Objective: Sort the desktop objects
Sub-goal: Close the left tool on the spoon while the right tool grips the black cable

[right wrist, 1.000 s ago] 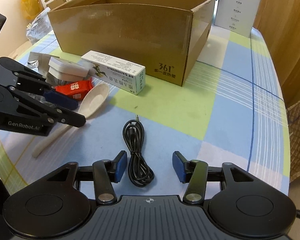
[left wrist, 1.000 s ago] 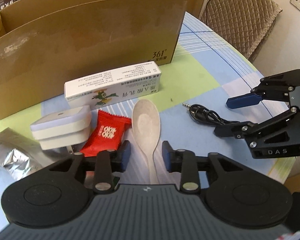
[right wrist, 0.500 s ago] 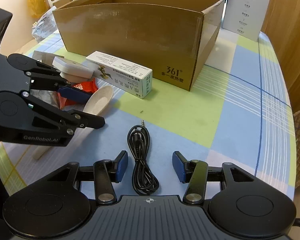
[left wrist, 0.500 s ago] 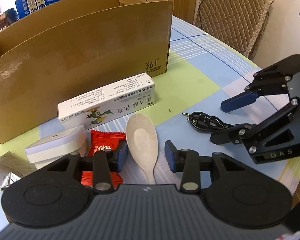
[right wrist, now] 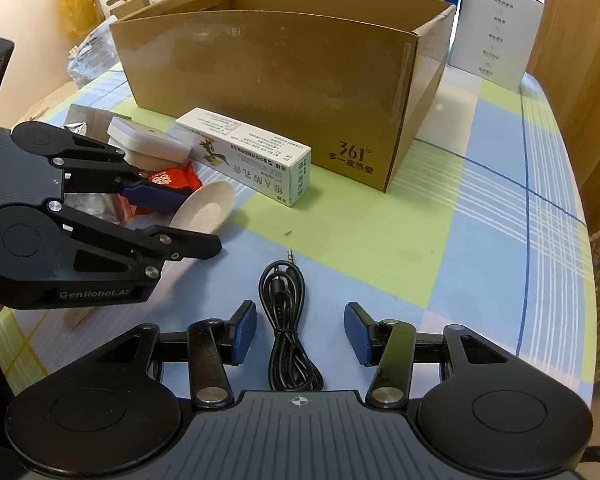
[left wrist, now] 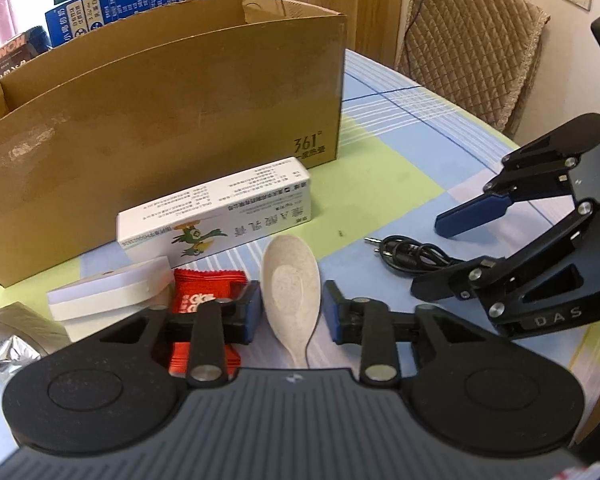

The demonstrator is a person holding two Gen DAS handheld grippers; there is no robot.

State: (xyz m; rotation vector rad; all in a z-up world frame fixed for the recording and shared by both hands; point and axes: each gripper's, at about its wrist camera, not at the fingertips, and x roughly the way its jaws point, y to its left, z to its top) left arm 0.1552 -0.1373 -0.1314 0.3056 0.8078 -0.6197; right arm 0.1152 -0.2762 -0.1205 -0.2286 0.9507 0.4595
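6 items remain on the checked tablecloth (right wrist: 480,248) before the brown cardboard box (right wrist: 284,80); none visibly sorted. Left gripper (left wrist: 290,312) closing around beige spoon (left wrist: 291,280), not yet clamped. Right gripper (right wrist: 300,334) open, straddling black audio cable (right wrist: 288,320).

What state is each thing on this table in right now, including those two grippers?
Cardboard box: open-topped, upright.
Spoon: lying bowl up between the left gripper's pads.
Left gripper: closing around the spoon, pads not yet pressing.
Cable: coiled, lying flat.
Right gripper: open, straddling the cable.
White carton: lying on its side.
Red packet: sealed, lying flat.
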